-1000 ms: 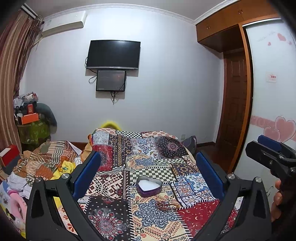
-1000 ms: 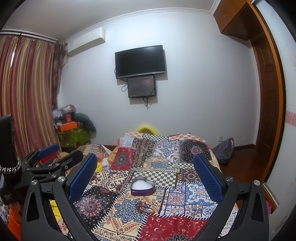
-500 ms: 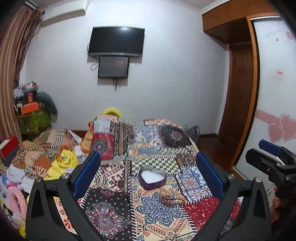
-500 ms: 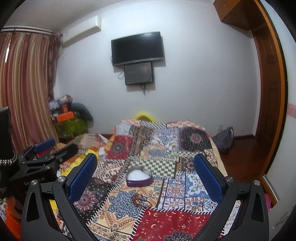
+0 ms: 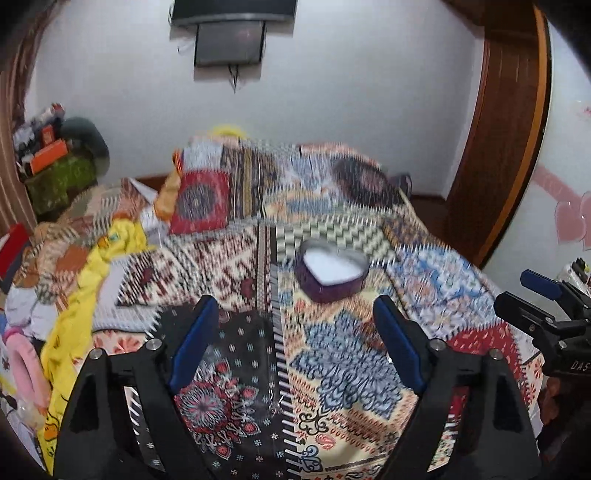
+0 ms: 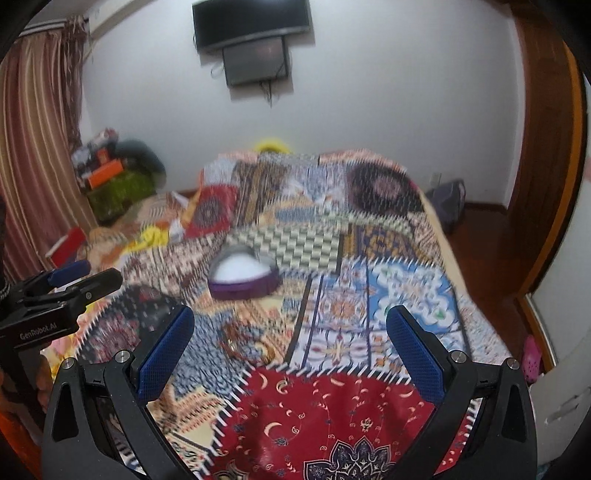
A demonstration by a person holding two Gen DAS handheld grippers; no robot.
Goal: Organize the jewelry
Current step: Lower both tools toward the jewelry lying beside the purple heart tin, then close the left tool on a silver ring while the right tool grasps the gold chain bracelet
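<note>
A purple heart-shaped jewelry box (image 5: 331, 271) with a white lining stands open on the patchwork bedspread (image 5: 332, 369); it also shows in the right wrist view (image 6: 242, 277). A brown beaded bracelet (image 6: 242, 341) lies on the bedspread nearer than the box, blurred. My left gripper (image 5: 293, 339) is open and empty, above the bedspread short of the box. My right gripper (image 6: 290, 347) is open and empty, with the bracelet between its fingers' lines and a little ahead. Each gripper shows at the edge of the other's view.
A heap of clothes and a yellow cloth (image 5: 85, 280) lies left of the bed. A green box with clutter (image 6: 118, 188) stands by the curtain. A TV (image 6: 251, 22) hangs on the far wall. A wooden door (image 5: 495, 147) and a floor bag (image 6: 448, 199) are at right.
Both grippers have tilted down and moved forward toward the bed; the box and bracelet look larger and nearer. Both stay open and empty.
</note>
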